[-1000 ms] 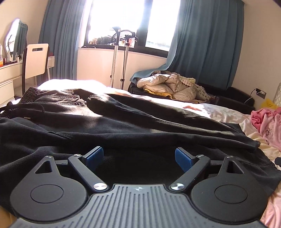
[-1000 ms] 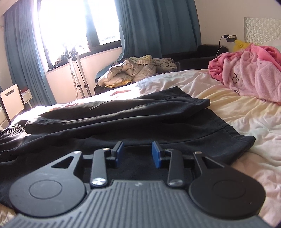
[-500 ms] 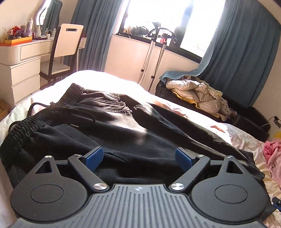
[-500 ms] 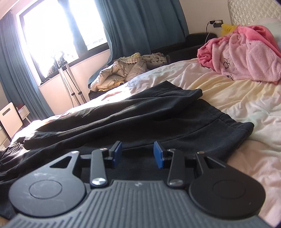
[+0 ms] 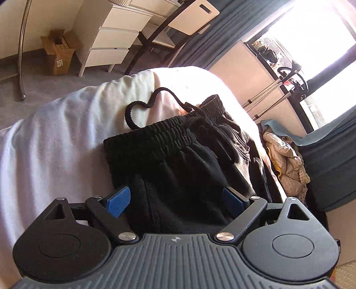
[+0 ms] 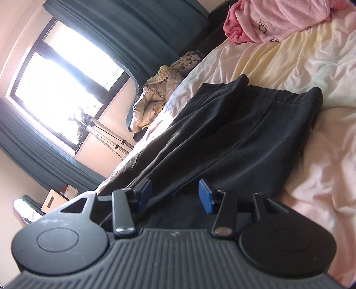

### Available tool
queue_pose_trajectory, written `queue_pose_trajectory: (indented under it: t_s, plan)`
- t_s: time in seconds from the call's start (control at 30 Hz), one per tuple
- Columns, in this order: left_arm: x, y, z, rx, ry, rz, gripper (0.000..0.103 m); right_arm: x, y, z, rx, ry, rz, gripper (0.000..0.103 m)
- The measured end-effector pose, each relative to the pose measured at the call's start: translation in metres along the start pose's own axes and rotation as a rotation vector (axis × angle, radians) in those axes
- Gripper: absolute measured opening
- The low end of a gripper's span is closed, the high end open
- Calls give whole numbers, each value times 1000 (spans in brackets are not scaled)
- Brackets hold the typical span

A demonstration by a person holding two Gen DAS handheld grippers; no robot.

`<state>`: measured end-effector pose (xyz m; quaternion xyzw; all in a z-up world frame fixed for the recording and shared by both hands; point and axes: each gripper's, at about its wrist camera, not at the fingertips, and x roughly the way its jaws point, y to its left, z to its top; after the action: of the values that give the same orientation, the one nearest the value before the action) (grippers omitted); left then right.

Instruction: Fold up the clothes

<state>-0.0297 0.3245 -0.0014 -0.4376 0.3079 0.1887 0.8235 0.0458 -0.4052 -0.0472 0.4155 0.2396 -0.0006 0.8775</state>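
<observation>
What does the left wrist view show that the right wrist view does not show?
Only the left wrist view shows the trousers' elastic waistband, the drawstring and a white drawer unit. Only the right wrist view shows the leg hems and the pink garment. Both show the black trousers on the bed, the beige jacket, and an open gripper: left gripper, right gripper.
</observation>
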Motion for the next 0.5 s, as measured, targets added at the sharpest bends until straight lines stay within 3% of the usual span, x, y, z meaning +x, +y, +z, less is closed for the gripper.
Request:
queue_pose_trajectory:
  t_s: [0.2,0.3,0.4,0.5]
  plan:
    - [14,29,2,-112,104,-61,92,-3,-18,0,136,-38,-49,54]
    - [30,33,-3,-128,136,-50,91,-10,-44,0,310,-73,-99,68]
    - [47,47,-6,-211,167,-54,88,-17,-76,0,506,-90,-111,69]
    - [62,59,-7,-272,203,-97,85,-22,-93,0,614,-97,-110,69]
